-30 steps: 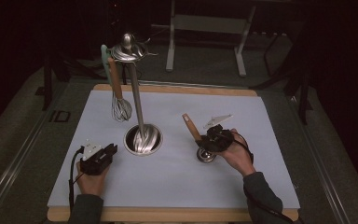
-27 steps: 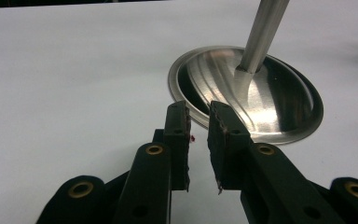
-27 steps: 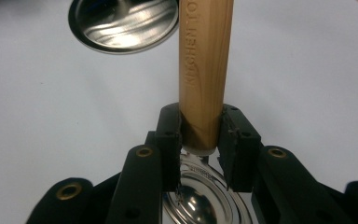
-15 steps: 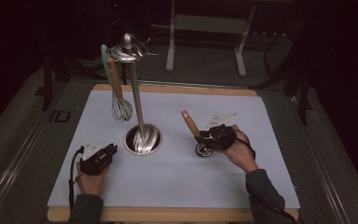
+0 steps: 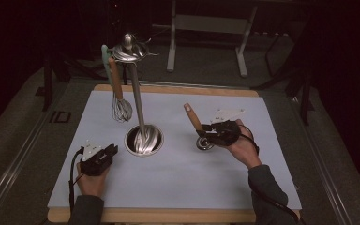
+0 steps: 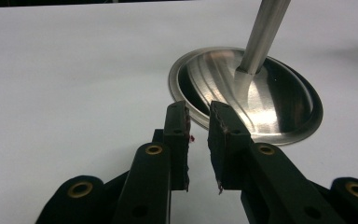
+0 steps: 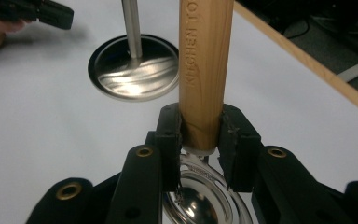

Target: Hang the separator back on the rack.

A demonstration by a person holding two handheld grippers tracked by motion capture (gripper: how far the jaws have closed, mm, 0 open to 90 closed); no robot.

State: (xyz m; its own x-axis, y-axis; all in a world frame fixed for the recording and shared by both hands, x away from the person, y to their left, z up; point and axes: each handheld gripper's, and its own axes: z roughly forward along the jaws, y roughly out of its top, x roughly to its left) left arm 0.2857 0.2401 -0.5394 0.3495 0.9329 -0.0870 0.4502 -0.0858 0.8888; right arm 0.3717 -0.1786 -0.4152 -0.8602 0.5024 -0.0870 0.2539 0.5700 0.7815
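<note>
While pinched in the right gripper [image 7: 200, 135] jaws, one wooden-handled ladle [image 7: 204, 70]; left gripper [image 6: 198, 135] jaws slightly spread.

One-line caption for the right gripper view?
Right tool clamps a wooden-handled ladle near its metal neck, stand base beyond.

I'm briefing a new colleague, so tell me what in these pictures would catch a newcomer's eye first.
The tall steel utensil stand rises from its round base near the middle of the white mat, with a whisk hanging from its top. To its right, the right tool is clamped on the wooden handle of a metal spoon, handle angled up. The left tool sits near the base, jaws slightly apart, holding nothing.
</note>
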